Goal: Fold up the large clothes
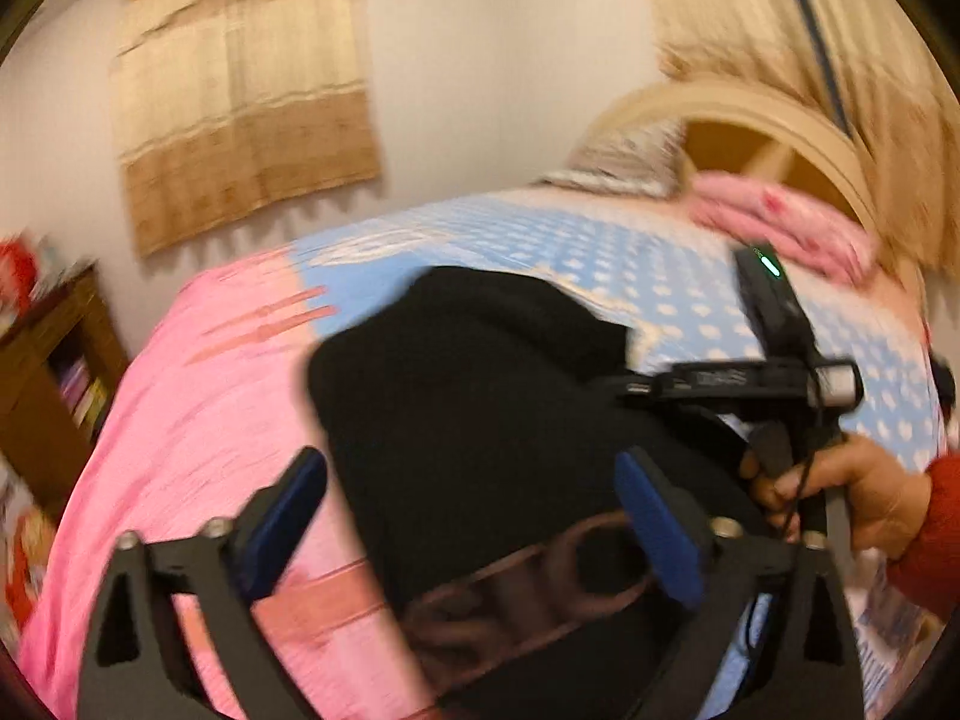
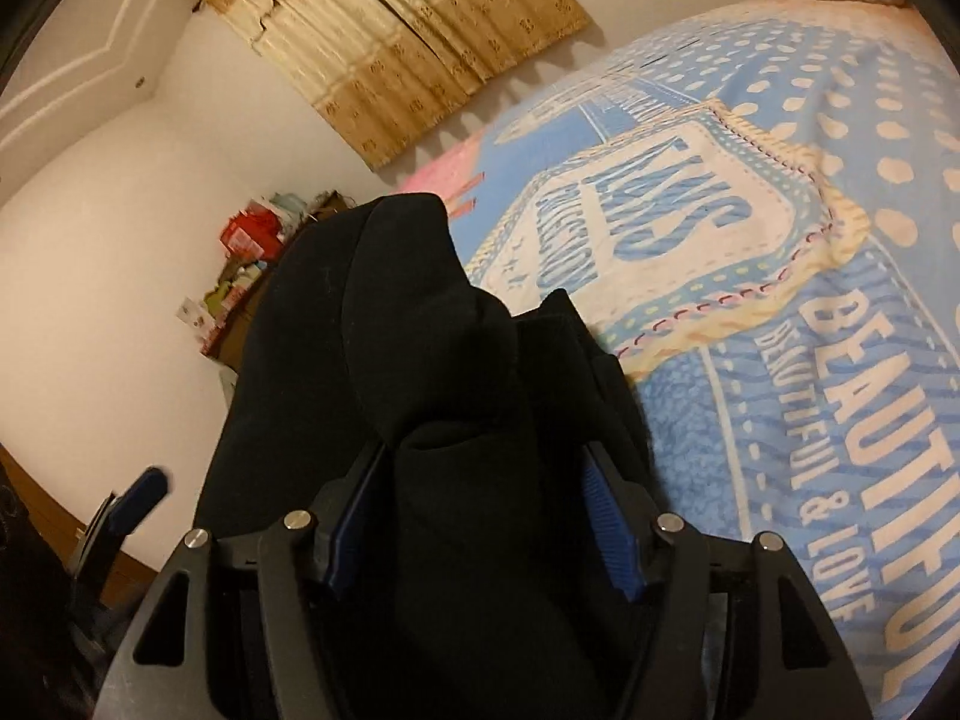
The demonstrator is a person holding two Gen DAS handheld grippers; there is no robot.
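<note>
Black garment (image 1: 480, 396) lies bunched on the bed (image 1: 198, 420), over the seam where pink cover meets the blue dotted blanket (image 2: 840, 276); brownish lettering shows on its near fold.

Left gripper (image 1: 474, 528): jaws spread wide, blue pads either side of the garment w/o pressing it, nothing held.

Right gripper (image 2: 480, 534): a thick wad of the black cloth sits btwn its blue pads and fills the gap; looks clamped, garment rising in folds ahead of it.

Person's hand (image 1: 852, 492), red sleeve, holds the right gripper's handle just right of the garment. Pink folded bedding (image 1: 786, 228) and a pillow lie at the headboard, well beyond the garment.
</note>
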